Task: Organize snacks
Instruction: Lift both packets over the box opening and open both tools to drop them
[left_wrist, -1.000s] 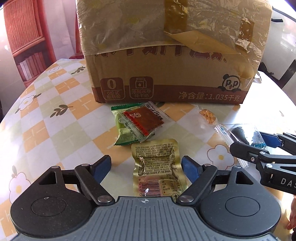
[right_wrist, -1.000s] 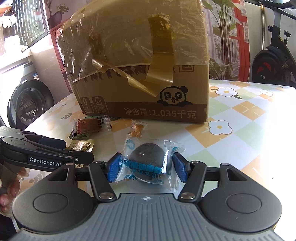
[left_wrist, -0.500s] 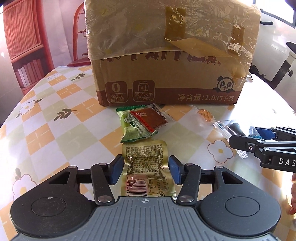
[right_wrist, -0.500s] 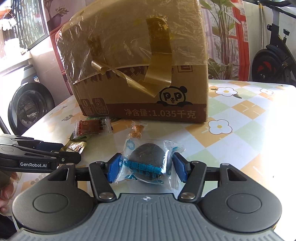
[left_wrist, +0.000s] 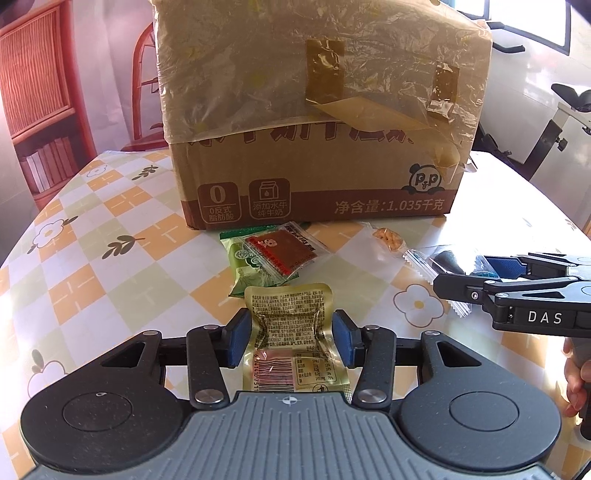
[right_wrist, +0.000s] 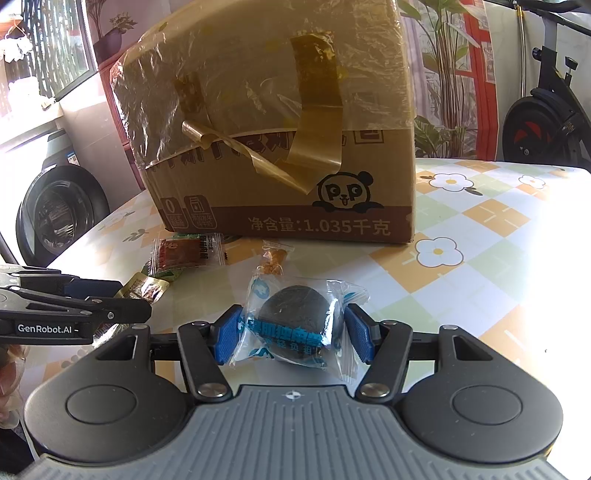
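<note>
Jaws closing, left gripper (left_wrist: 289, 341) pinches gold packet (left_wrist: 291, 334) lengthwise.

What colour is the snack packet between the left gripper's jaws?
Gold foil packet with dark print and a red barcode patch; clearest in the left wrist view.

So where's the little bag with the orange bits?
The little bag of orange bits lies on the table just in front of the cardboard box, between the red snack packet and the dark round snack in the right fingers.
</note>
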